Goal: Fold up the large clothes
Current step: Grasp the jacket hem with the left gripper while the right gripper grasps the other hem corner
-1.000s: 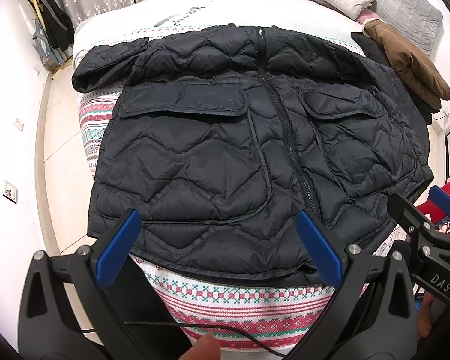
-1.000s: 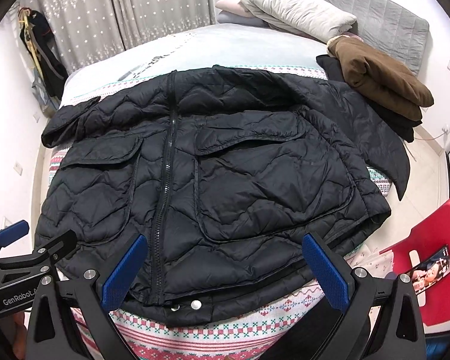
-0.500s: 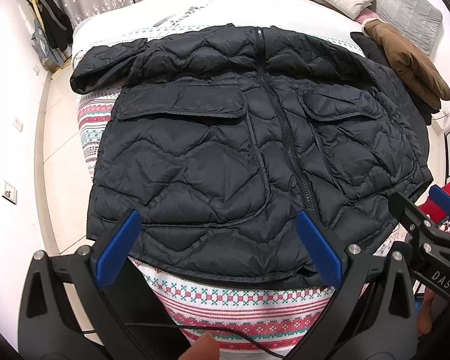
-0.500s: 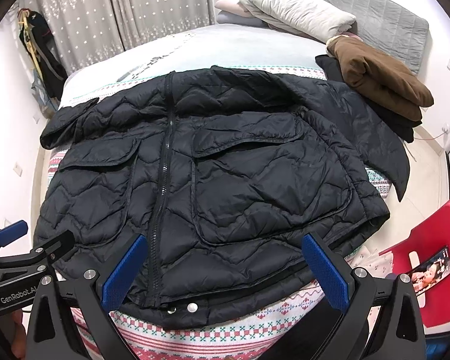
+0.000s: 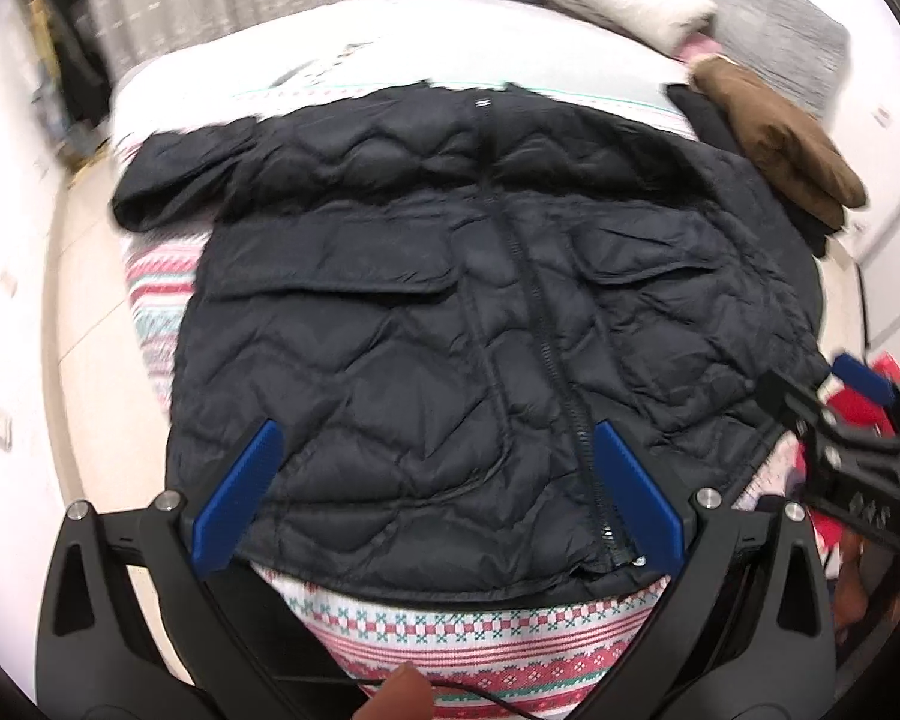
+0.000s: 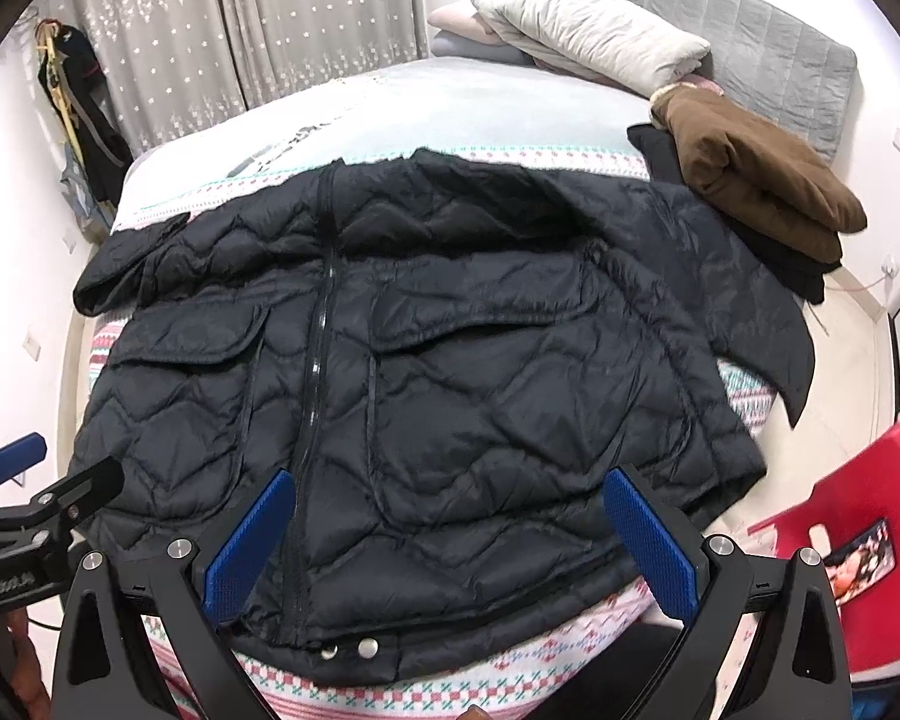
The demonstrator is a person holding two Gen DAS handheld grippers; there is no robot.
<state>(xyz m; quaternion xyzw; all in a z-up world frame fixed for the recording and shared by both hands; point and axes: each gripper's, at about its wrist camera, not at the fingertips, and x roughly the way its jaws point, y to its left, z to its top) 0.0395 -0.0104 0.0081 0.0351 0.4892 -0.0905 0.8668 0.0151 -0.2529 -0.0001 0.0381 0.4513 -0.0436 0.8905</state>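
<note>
Bedroom bed [image 6: 390,96], patterned knit blanket [image 5: 480,636]: black quilted puffer jacket [image 6: 450,372] lies flat, zipped, unfolded. Left tongs [image 5: 432,498] and right tongs [image 6: 450,546] hover released over the hem. Next: grab hem corners.

Bright even light, motion blur, fisheye edges

1. The left black two-finger gripper [image 5: 432,495] has angular frame arms with triangular cut-outs and silver screw heads.
2. Its flat rectangular blue finger pads [image 5: 237,498] look smooth.
3. The right black gripper [image 6: 450,540] has blue, dot-textured pads [image 6: 651,543].
4. A thin black cable [image 5: 486,693] crosses below the left frame.
</note>
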